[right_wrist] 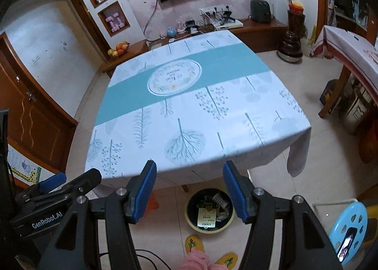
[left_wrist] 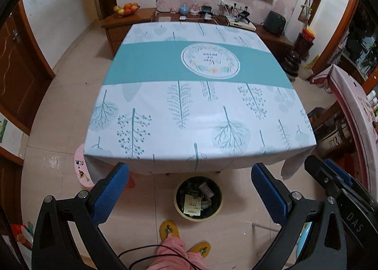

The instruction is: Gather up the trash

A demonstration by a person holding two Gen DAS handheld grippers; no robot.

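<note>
A round trash bin (left_wrist: 198, 199) stands on the floor under the table's near edge, holding a white paper tag, wrappers and other scraps. It also shows in the right wrist view (right_wrist: 209, 209). My left gripper (left_wrist: 190, 189) is open and empty, held above the bin in front of the table. My right gripper (right_wrist: 189, 189) is open and empty, also above the bin. The right gripper shows at the right edge of the left wrist view (left_wrist: 340, 185). The left gripper shows at the lower left of the right wrist view (right_wrist: 56, 189).
The table (left_wrist: 200, 104) has a white and teal leaf-print cloth (right_wrist: 189, 104). A blue plastic stool (right_wrist: 347, 229) stands at the right. A pink stool (left_wrist: 81, 170) sits left of the table. My slippered feet (left_wrist: 170, 229) are near the bin. A wooden cabinet (left_wrist: 132, 21) lies beyond.
</note>
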